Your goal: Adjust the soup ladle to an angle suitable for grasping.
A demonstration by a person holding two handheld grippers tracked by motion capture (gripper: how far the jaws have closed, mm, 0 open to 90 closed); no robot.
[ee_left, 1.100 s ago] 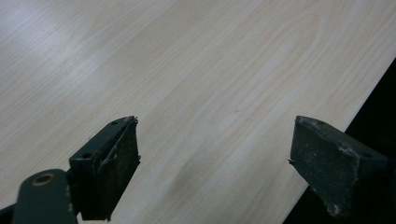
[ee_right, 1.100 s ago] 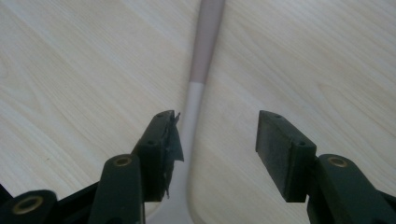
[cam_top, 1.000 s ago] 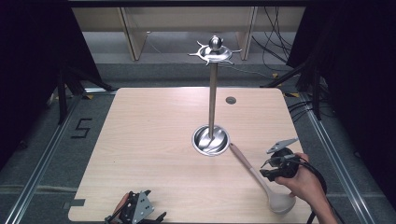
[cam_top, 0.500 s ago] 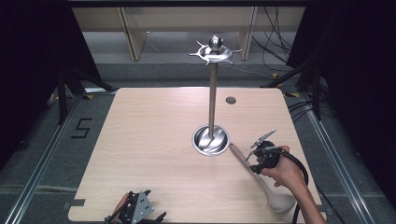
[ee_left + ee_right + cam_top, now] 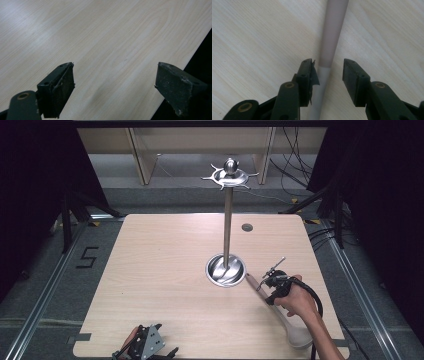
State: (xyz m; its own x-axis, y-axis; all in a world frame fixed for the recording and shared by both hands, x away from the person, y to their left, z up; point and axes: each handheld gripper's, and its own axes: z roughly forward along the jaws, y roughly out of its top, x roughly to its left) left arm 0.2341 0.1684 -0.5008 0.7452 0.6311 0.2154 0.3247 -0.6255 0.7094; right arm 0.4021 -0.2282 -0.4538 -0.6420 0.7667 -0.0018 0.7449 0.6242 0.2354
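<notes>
Our right gripper (image 5: 328, 72) has its jaws spread on either side of the ladle handle (image 5: 331, 45), and they have just been closing in on it. In the right gripper view the handle runs straight up between the two black jaws: it sits close against the left pad (image 5: 313, 75), while a clear gap of table separates it from the right one, so we are not pinching it yet. Seen from the high view, this gripper (image 5: 272, 285) hovers over the ladle (image 5: 285, 320), whose bowl lies behind it toward the near table edge, while the handle tip points ahead to the round steel base of the utensil stand (image 5: 227, 235), just beyond the jaws.

Our left gripper (image 5: 115, 82) has its jaws wide apart with nothing between them, only bare wooden table (image 5: 100, 37) below. In the high view it rests (image 5: 145, 347) at the near edge, well apart from the ladle.
</notes>
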